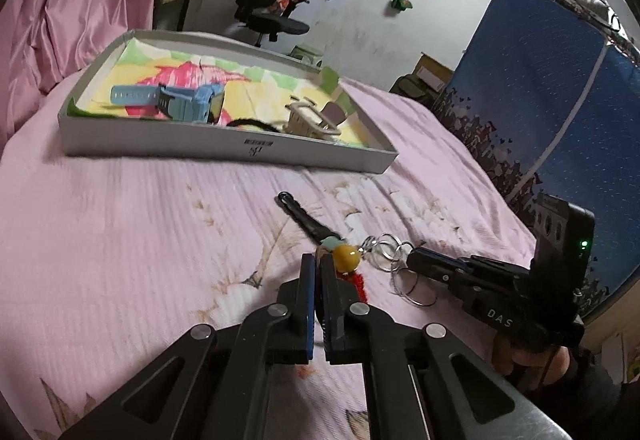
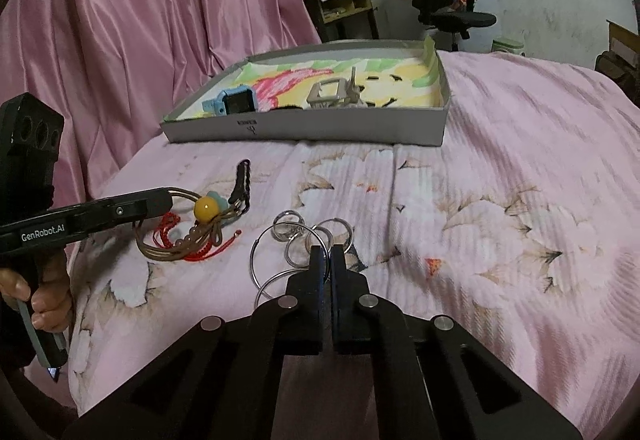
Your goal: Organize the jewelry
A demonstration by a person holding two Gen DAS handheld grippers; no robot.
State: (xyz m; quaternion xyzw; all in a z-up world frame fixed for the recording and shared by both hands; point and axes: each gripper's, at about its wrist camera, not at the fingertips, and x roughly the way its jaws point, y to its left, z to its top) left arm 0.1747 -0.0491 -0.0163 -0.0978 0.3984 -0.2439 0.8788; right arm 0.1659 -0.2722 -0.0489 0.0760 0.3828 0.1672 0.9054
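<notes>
The left gripper (image 1: 316, 260), at lower centre of its own view, has its jaws pressed together on the tan cord of a beaded cord bracelet with a yellow round bead and red tassel (image 2: 200, 228); the right gripper (image 2: 327, 252), at lower centre of its view, is pinched on a cluster of linked silver metal rings (image 2: 296, 240). Both pieces lie on the pink floral bedspread (image 2: 480, 220), just beside each other, with a black strap (image 2: 243, 183) touching the bracelet. Judged risk: lifting toward the grey cardboard tray (image 2: 360, 129) in the upper centre could snag cord on rings or strap, since thin grips slip easily.
</notes>
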